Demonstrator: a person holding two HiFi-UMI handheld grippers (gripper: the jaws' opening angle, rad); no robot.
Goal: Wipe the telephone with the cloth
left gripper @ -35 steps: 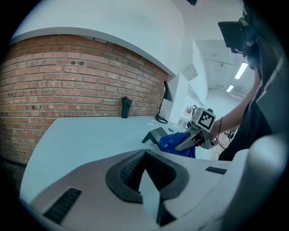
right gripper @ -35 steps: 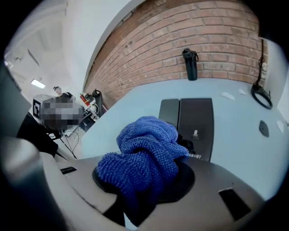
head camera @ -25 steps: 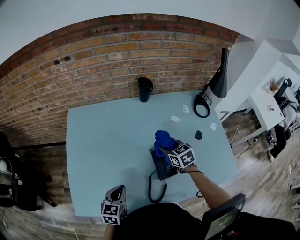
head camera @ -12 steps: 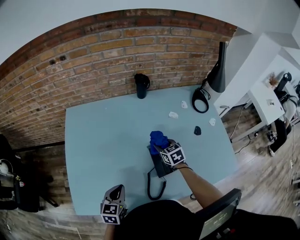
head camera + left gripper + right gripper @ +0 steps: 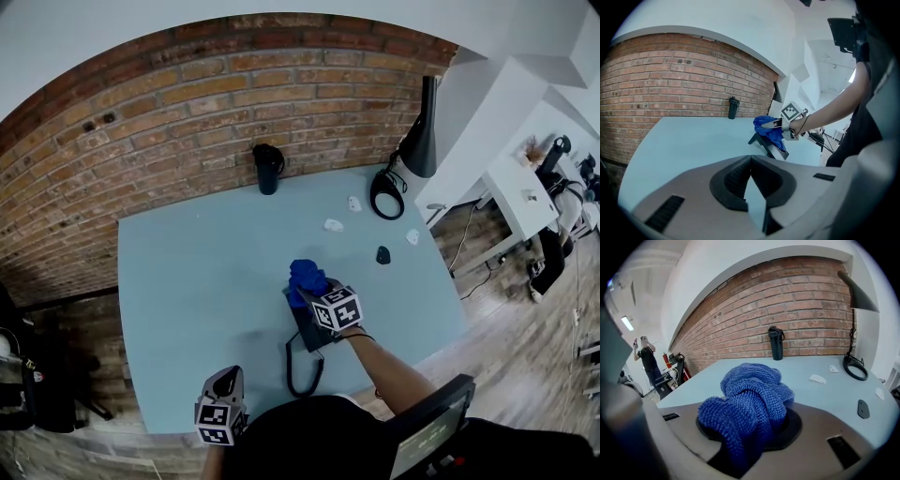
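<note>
1. Across the earlier head views everything slides leftward together, so the head turned. Against the dark slab-shaped desk telephone (image 5: 306, 330) itself, the right gripper (image 5: 317, 292) and its cloth have hardly shifted. The left gripper (image 5: 228, 378) has kept its place low at the near table edge.
2. The right gripper's jaws are clamped on the bunched blue knitted cloth (image 5: 750, 399), which bulges out ahead of them and hides the gap.
3. The left gripper's jaws (image 5: 750, 161) meet at their tips with nothing between them, and only bare tabletop shows beyond.
4. The telephone lies on the pale blue-grey table (image 5: 187, 281), a little right of its middle. Its black coiled cord (image 5: 292, 370) loops off its near end toward the person.
5. The key relation is that the cloth (image 5: 304, 277) sits on the telephone's far end. The telephone's long axis runs from there back toward the person, passing under the right gripper's marker cube, so the uncovered body lies behind the cloth, on the person's side.
6. I judge the next stroke to be a draw back along that axis. The right gripper is over the telephone, while the left is well apart from it, nearer the person and to the left.
</note>
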